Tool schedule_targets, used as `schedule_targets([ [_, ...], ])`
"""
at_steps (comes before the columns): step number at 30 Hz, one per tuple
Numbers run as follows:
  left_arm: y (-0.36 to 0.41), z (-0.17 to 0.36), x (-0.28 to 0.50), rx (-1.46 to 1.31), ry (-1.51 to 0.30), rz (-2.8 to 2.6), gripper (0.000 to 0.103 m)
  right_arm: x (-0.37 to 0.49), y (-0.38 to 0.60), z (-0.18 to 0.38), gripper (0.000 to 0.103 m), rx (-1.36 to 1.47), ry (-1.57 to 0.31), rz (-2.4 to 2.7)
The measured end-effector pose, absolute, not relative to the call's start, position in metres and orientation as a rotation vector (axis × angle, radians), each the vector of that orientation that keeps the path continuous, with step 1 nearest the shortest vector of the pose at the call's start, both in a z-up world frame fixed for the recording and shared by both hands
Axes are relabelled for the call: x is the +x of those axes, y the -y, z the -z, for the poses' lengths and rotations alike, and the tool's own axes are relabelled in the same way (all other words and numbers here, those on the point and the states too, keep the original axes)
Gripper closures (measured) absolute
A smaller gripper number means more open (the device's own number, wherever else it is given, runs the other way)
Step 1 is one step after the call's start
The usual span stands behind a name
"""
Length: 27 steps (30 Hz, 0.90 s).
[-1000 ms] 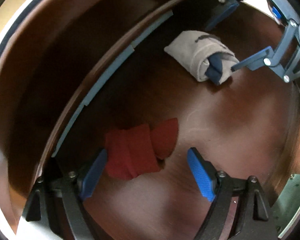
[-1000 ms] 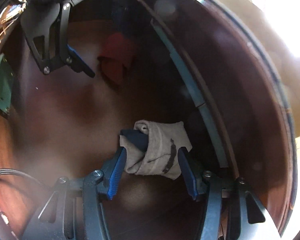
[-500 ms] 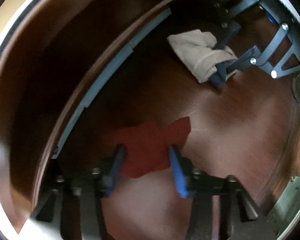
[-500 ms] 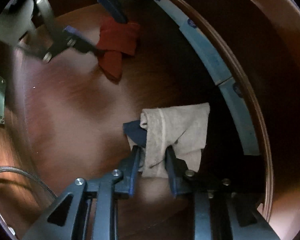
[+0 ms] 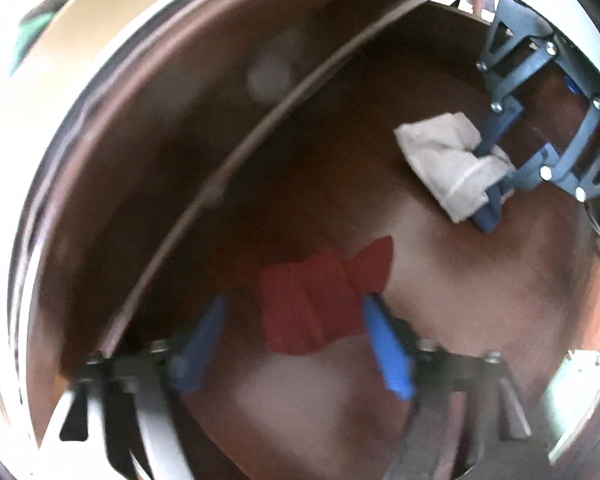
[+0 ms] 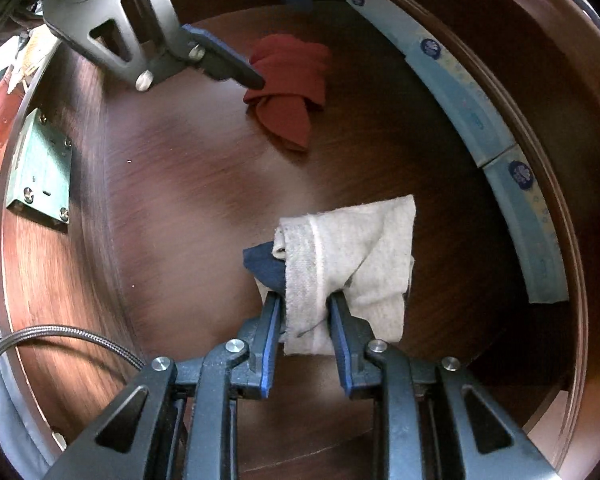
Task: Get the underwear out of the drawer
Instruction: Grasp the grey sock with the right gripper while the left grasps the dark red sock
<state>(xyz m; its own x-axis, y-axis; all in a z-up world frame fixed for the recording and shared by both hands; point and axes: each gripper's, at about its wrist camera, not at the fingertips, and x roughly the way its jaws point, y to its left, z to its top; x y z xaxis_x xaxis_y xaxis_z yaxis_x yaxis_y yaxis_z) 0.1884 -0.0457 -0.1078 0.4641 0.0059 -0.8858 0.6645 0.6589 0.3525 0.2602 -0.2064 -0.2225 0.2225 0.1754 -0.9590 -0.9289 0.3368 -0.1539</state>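
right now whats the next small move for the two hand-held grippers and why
Probably close the left hand-held gripper on the red underwear. Its jaws have just been opening and now stand apart around the red bundle, not pressing it. The right hand-held gripper is already clamped on the grey underwear, and both pieces are still in the drawer, so the left needs its grip before both lift.

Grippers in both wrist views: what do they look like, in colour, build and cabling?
Left gripper and right gripper match: dark grey skeletal linkages with triangular cut-outs, silver screw heads and blue finger pads. A braided grey cable curves in beside the right one. No sleeve shows.
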Motion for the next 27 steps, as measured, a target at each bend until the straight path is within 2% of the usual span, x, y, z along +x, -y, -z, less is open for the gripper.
schedule_targets([
  [2,0.050,0.111,0.191,0.771,-1.037,0.466,0.020,0.264,0.206,0.223,0.075,-0.896,-1.053,-0.930],
  [9,0.060,0.135,0.198,0.821,-1.112,0.490,0.019,0.255,0.225,0.214,0.074,-0.904,-1.092,-0.938],
  [12,0.053,0.134,0.204,0.741,-1.150,0.513,0.018,0.255,0.226,0.212,0.074,-0.891,-1.091,-0.935],
  [15,0.043,0.131,0.204,0.707,-1.183,0.536,0.032,0.257,0.228,0.209,0.073,-0.860,-1.089,-0.922],
  [17,0.040,0.130,0.204,0.703,-1.190,0.538,0.047,0.262,0.232,0.205,0.064,-0.819,-1.095,-0.898],
  [19,0.039,0.133,0.206,0.701,-1.195,0.536,0.050,0.268,0.236,0.203,0.043,-0.771,-1.109,-0.887],
  [20,0.039,0.133,0.206,0.702,-1.196,0.534,0.051,0.270,0.238,0.201,0.039,-0.752,-1.109,-0.887],
  [27,0.044,0.126,0.214,0.686,-1.220,0.513,0.057,0.266,0.233,0.200,0.037,-0.823,-1.082,-0.822],
])
